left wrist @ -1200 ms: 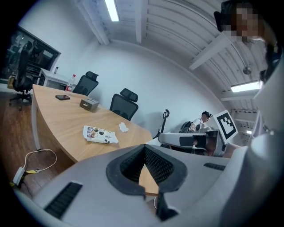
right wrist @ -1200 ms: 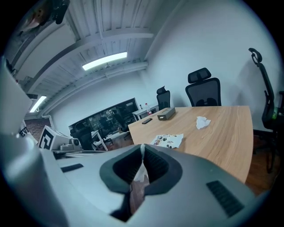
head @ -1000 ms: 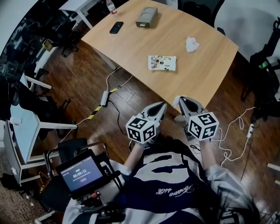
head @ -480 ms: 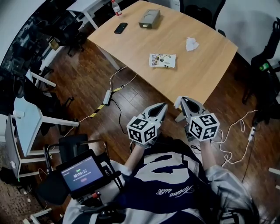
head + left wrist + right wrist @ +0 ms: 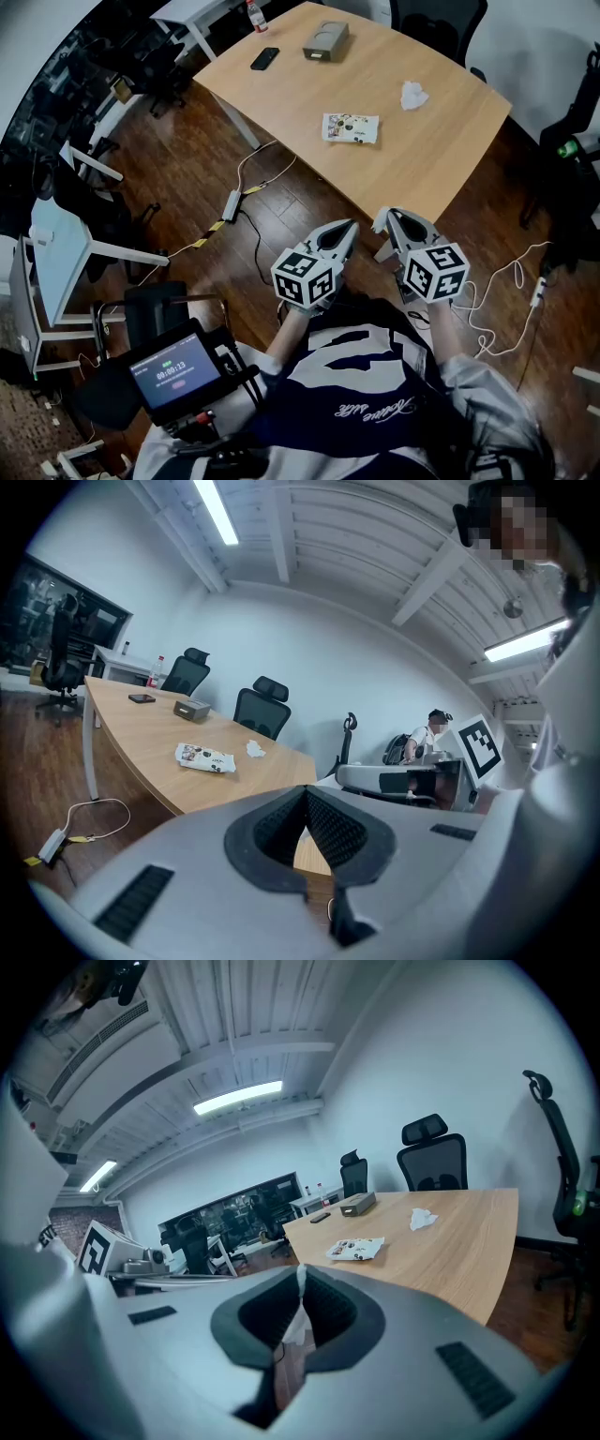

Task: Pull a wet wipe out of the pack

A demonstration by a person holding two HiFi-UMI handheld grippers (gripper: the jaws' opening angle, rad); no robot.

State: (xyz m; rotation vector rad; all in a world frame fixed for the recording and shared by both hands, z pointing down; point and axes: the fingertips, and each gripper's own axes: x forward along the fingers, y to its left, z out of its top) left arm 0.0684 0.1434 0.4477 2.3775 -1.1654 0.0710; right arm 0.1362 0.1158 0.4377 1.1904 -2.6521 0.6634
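In the head view's lower centre the left gripper (image 5: 349, 228) is closed on nothing and the right gripper (image 5: 385, 217) pinches a white wipe (image 5: 296, 1316), while the pack (image 5: 351, 128) lies upper centre on the table (image 5: 441, 159).

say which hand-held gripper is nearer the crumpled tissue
Right. Right hand-held gripper, pinching a white scrap, hangs off the table corner facing the tissue; left hand-held gripper farther left.

the wet wipe pack (image 5: 351, 128), white with dark print, lies flat mid-table, nearer its left edge. a crumpled wipe (image 5: 412, 95) lies towards the far right edge. a white wipe strip (image 5: 294, 1327) is pinched in the right gripper (image 5: 385, 219).
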